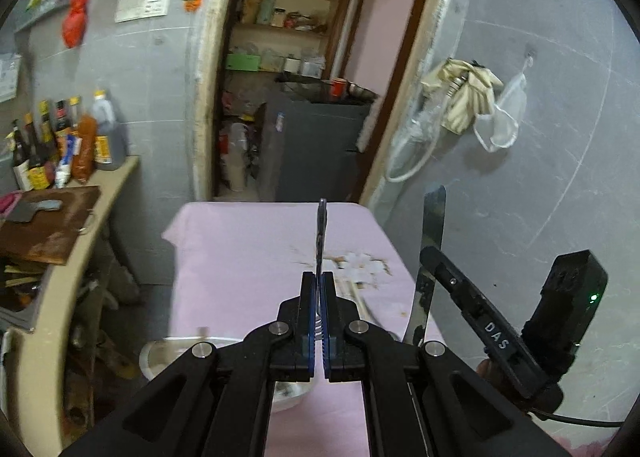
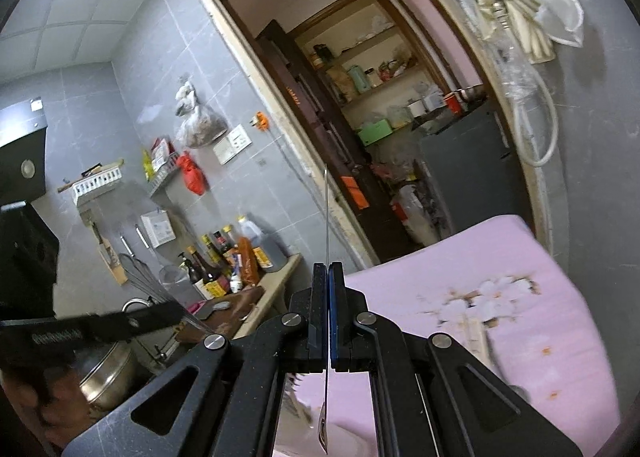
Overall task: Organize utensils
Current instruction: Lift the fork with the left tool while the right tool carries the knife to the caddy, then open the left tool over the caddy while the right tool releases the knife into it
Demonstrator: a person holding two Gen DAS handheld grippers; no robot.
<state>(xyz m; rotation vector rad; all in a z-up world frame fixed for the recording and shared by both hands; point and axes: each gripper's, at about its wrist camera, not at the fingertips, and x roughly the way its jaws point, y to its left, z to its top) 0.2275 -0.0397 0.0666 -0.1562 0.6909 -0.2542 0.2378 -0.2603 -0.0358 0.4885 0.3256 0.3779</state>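
**Utensils pinched over pink table**

Left wrist: left gripper [image 1: 318,289] pinches an upright utensil [image 1: 321,233] edge-on above the table [image 1: 240,257]; steel bowl [image 1: 160,357] below, bottles [image 1: 60,141] left. Right gripper [image 1: 434,257] pinches a flat blade [image 1: 430,245].

Right wrist: right gripper [image 2: 329,297] squeezes that blade [image 2: 327,217] edge-on; left gripper's finger [image 2: 100,325] crosses left, over a pot [image 2: 108,377] the other view hides.

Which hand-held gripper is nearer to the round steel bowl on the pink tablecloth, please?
Left. The left hand-held gripper is raised directly above the round steel bowl; the right hand-held gripper is held off to its right.
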